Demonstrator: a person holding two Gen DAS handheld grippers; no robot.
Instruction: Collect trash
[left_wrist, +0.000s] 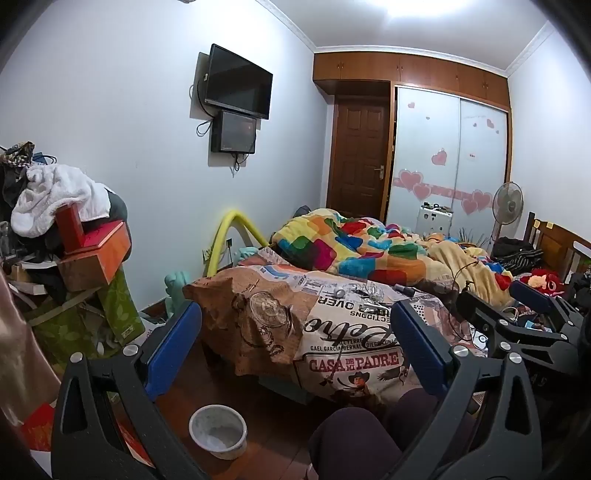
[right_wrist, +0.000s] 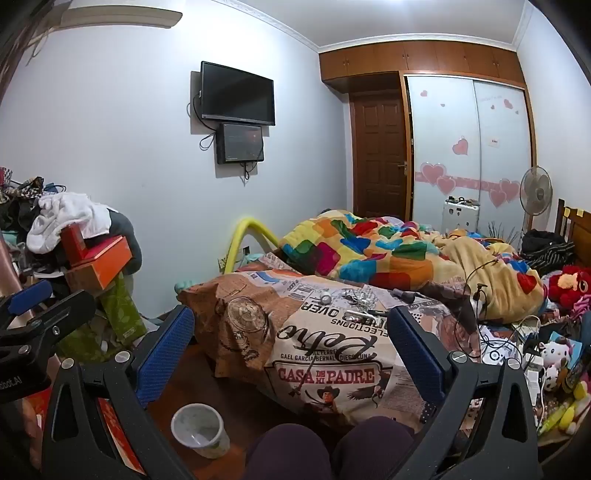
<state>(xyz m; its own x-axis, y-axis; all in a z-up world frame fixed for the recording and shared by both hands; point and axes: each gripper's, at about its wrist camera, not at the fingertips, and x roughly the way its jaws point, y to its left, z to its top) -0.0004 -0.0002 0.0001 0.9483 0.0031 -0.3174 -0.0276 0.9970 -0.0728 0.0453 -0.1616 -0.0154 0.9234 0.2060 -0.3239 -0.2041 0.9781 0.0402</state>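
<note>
On the bed (right_wrist: 332, 332), small crumpled silvery scraps (right_wrist: 360, 297).

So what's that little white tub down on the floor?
The white tub is a small round bin, plastic by its look, with a thick rim and faint pattern. It stands upright and open on the dark wooden floor beside the bed, near the person's knees. Inside looks nearly empty, with pale residue at the bottom. Neither claw touches it.
</note>
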